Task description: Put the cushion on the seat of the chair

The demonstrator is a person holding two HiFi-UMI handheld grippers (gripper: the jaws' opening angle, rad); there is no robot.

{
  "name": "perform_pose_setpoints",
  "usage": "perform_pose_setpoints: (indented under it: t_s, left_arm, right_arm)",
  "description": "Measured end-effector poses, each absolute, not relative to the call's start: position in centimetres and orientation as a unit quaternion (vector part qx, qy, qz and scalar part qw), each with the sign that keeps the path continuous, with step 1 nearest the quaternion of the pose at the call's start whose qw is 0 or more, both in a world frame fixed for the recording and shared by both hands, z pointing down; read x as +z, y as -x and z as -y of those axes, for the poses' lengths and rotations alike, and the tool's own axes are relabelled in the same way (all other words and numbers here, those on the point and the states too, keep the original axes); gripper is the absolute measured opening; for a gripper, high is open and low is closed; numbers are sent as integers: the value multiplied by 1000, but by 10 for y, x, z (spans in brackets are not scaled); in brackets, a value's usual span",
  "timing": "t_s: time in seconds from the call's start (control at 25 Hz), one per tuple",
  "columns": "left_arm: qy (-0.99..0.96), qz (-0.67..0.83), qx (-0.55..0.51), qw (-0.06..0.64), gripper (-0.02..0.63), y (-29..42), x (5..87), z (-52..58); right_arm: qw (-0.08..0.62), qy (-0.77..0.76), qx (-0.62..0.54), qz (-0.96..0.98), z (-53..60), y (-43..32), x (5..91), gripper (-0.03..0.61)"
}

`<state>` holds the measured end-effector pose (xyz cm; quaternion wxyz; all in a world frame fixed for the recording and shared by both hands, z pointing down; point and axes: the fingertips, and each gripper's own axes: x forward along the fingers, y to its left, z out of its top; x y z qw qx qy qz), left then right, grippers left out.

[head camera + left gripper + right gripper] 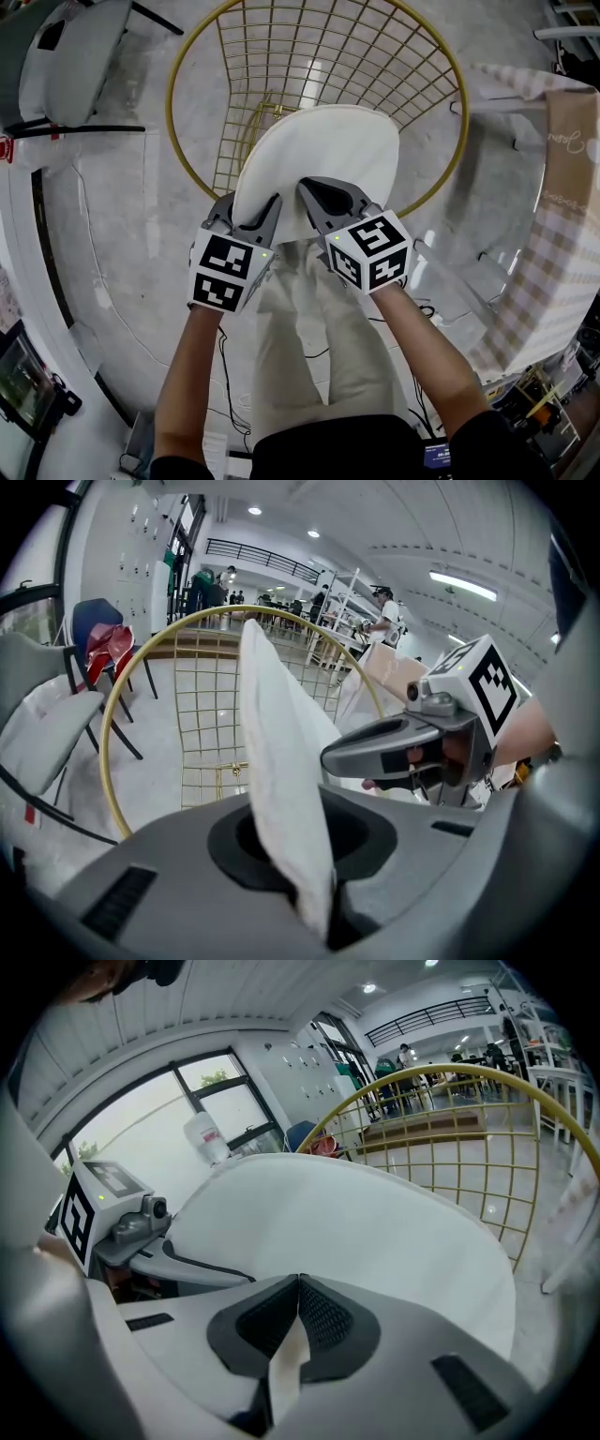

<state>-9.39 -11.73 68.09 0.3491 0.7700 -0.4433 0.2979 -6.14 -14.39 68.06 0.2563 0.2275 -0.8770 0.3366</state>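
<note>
A round white cushion point(319, 159) hangs over the seat of a gold wire chair point(309, 56), tilted, its near edge toward me. My left gripper point(251, 217) is shut on that near edge at the left, and my right gripper point(328, 199) is shut on it at the right. The left gripper view shows the cushion point(277, 761) edge-on, pinched in the left gripper point(314, 892), with the gold rim point(141, 667) behind it. The right gripper view shows the cushion point(356, 1232) spreading out from the right gripper point(298, 1312), which pinches a fold of it.
A grey chair point(75, 56) stands at the far left. A table with a checked cloth point(553, 234) lies to the right. My legs point(309, 337) are below the grippers, and cables point(225, 366) run over the pale floor. People stand far off in the hall.
</note>
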Motion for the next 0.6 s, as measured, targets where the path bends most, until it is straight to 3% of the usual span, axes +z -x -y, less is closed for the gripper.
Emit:
perform_pose_setpoints:
  t_s: [0.6]
  left_arm:
    - [-770, 433, 342, 321, 66, 107, 718, 139]
  right_arm:
    - [286, -204, 324, 878, 163, 75, 716, 20]
